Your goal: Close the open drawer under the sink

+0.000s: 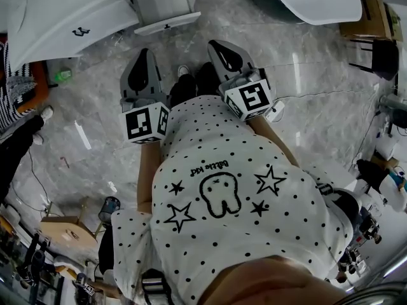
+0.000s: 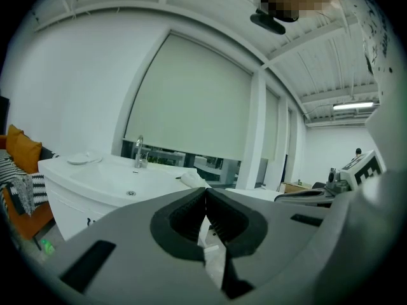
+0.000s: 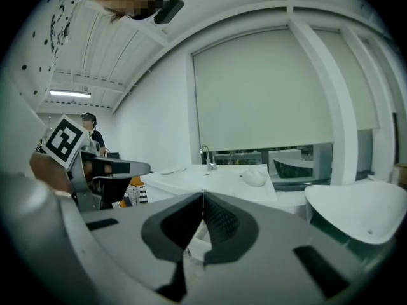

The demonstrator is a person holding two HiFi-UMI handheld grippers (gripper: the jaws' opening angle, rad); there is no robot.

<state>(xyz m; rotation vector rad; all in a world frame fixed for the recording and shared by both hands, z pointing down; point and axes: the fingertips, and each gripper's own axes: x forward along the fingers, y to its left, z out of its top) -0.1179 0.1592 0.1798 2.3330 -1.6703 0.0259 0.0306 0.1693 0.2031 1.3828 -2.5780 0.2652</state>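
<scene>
As the drawer (image 1: 166, 23) gapes open under the sink (image 2: 117, 178), left gripper (image 1: 144, 54) & right gripper (image 1: 216, 46) aim that way, tips pinched together, empty, prob. for shoving.

Faucet (image 2: 138, 151) on sink (image 2: 114, 182), drawer (image 1: 164, 16) beneath it

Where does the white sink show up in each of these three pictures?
Head view: the sink fills the top left corner, seen from above.
Left gripper view: the sink is left of middle, above the jaws.
Right gripper view: the sink is dead centre, just above the jaws.
Shared landmark: the faucet at the sink's back, in both gripper views; not seen in the head view.
</scene>
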